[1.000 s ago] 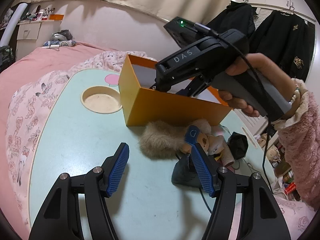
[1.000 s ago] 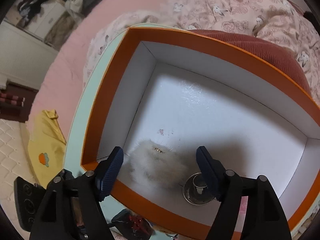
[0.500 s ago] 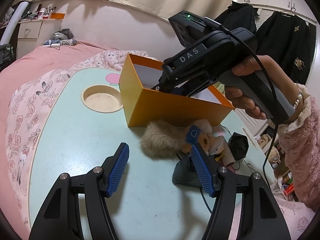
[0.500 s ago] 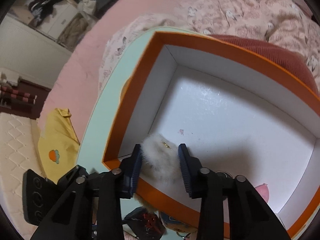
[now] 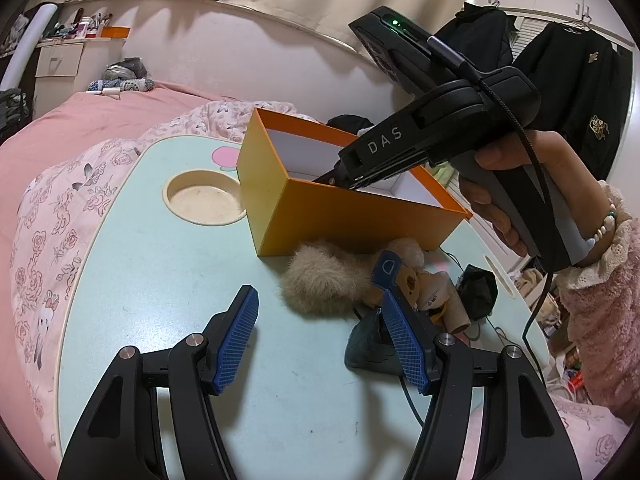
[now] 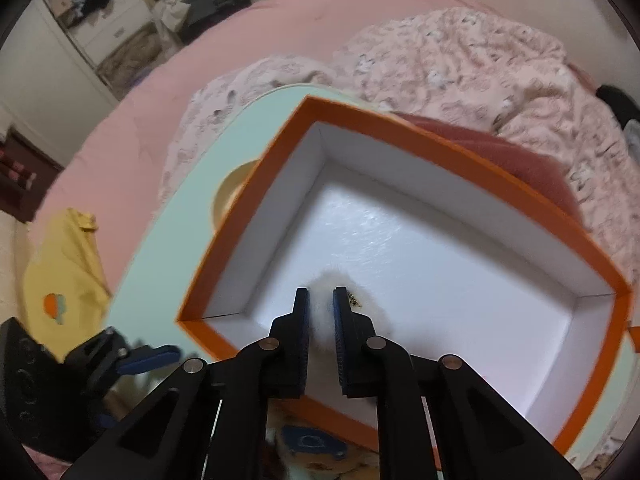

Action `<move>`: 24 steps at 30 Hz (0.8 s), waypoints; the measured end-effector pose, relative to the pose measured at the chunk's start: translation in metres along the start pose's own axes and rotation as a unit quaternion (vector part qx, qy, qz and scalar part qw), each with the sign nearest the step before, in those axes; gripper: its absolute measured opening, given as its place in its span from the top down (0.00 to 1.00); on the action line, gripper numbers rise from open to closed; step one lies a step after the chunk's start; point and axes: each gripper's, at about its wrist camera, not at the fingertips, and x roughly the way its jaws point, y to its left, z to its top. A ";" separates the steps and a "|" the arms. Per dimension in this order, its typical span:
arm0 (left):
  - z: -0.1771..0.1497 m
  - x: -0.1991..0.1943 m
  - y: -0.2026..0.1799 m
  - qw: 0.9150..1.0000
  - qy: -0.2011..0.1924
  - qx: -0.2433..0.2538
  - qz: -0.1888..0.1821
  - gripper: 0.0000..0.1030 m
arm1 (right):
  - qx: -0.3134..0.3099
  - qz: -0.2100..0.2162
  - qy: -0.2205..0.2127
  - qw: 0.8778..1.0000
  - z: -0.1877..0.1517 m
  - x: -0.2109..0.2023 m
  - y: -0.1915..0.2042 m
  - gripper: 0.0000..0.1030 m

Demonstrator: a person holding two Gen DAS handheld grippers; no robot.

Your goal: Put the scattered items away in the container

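Note:
An orange box (image 5: pixel 344 216) with a white inside (image 6: pixel 420 248) stands on the pale green table (image 5: pixel 160 280). My right gripper (image 6: pixel 320 304) is over the box's near edge, shut on a white fluffy pompom (image 6: pixel 340 284); its body (image 5: pixel 400 152) reaches over the box in the left wrist view. My left gripper (image 5: pixel 316 332) is open and empty, low over the table. Before it lie a tan fluffy pompom (image 5: pixel 320 284), a small plush toy (image 5: pixel 416 280) and a dark pouch (image 5: pixel 372 344).
A round cup recess (image 5: pixel 206 200) sits in the table left of the box. A black item (image 5: pixel 478 290) and cables lie at the table's right. Pink bedding (image 5: pixel 60 160) surrounds the table. A yellow garment (image 6: pixel 64 280) lies on the floor.
My right gripper has closed on the white pompom inside the box and risen with it toward the near edge. My left gripper has stayed still and open.

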 end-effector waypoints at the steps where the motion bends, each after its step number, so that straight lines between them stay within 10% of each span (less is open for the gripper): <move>1: 0.000 0.000 0.000 1.000 0.000 0.000 0.000 0.37 | -0.002 -0.010 0.001 1.000 0.001 0.000 -0.001 0.89; 5: -0.001 -0.001 -0.001 1.000 0.000 0.001 0.000 0.37 | 0.004 0.005 0.008 1.000 0.007 -0.001 -0.008 0.86; 10: -0.001 -0.001 -0.001 1.000 0.000 0.001 0.000 0.37 | 0.005 0.030 0.035 0.999 0.012 0.000 -0.008 0.44; 15: -0.001 -0.001 -0.002 1.000 -0.001 0.004 0.000 0.37 | 0.027 0.029 0.110 0.993 0.020 0.030 -0.014 0.42; 24: -0.001 0.000 -0.002 1.000 0.002 0.002 0.002 0.37 | 0.011 -0.002 0.103 0.995 0.020 0.029 -0.009 0.58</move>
